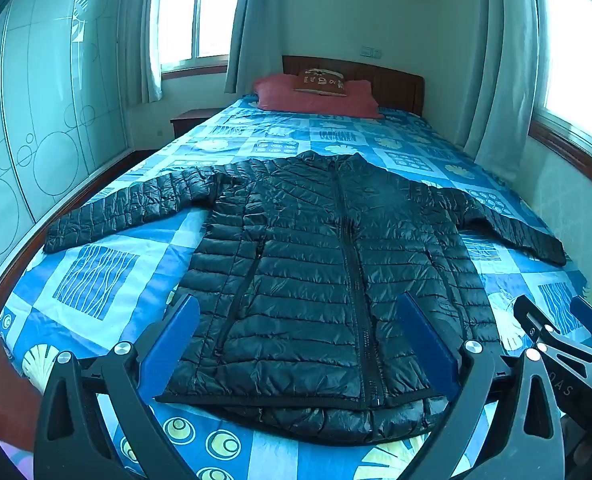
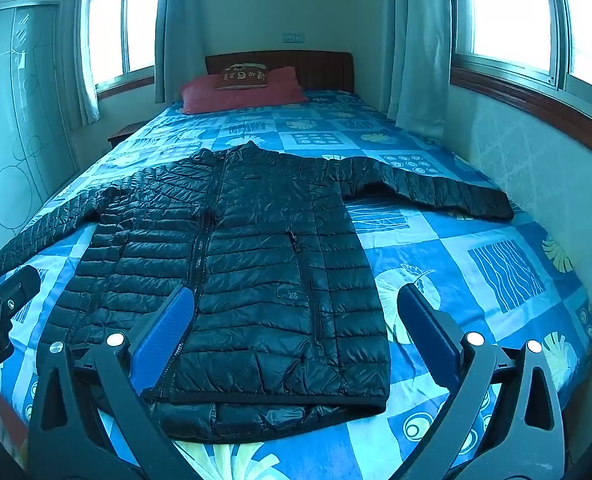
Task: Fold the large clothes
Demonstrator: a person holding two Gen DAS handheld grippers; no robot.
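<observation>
A black quilted puffer jacket (image 1: 308,264) (image 2: 232,264) lies flat and zipped on the bed, front up, collar toward the pillows, both sleeves spread out sideways. My left gripper (image 1: 296,340) hovers open above the jacket's hem, its blue pads wide apart with nothing pressed between them. My right gripper (image 2: 292,332) also stands open above the hem's right half, holding nothing. The right gripper's tip (image 1: 568,336) shows at the right edge of the left wrist view; the left gripper's tip (image 2: 0,296) shows at the left edge of the right wrist view.
The bed has a blue patterned cover (image 1: 96,276) (image 2: 476,264). A red pillow (image 1: 316,98) with a brown cushion (image 1: 320,80) lies at the headboard. A wardrobe (image 1: 36,120) stands to the left, a wall and curtained window (image 2: 516,12) to the right.
</observation>
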